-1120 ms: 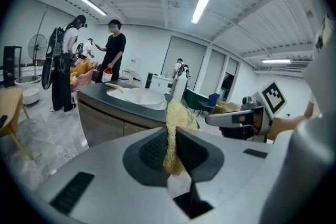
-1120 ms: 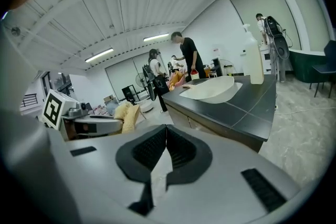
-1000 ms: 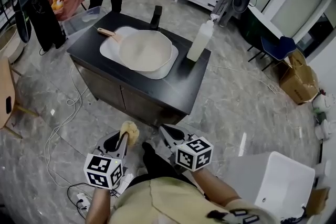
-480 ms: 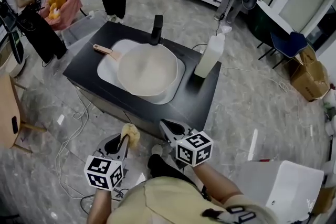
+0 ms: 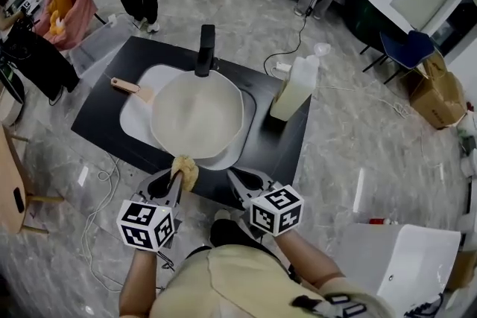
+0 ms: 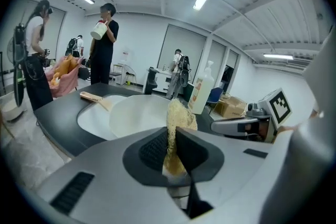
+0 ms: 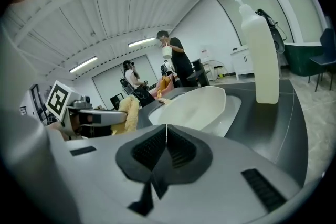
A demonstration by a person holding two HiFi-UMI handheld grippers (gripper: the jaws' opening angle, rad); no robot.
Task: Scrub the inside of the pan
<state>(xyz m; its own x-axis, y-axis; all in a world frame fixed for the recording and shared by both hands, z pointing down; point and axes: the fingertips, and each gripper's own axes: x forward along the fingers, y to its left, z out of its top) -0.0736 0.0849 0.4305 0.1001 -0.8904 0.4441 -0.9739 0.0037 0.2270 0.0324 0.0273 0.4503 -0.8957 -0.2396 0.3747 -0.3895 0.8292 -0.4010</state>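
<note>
While both grippers hang at its near edge, the black worktop (image 5: 287,149) carries a white sink (image 5: 133,115). The pale pan (image 5: 195,115) sits in that sink, with its wooden handle (image 5: 127,86) pointing to the far left. A translucent pump bottle (image 5: 293,91) stands upright on the worktop just right of the sink, and a black faucet (image 5: 205,48) rises behind the pan's far rim. The left gripper (image 5: 175,188) has its jaws clenched on a yellow sponge (image 5: 185,170), which sticks out past the tips by the pan's near rim. Beside it, the right gripper (image 5: 235,181) has its jaws pressed together with nothing between them.
</note>
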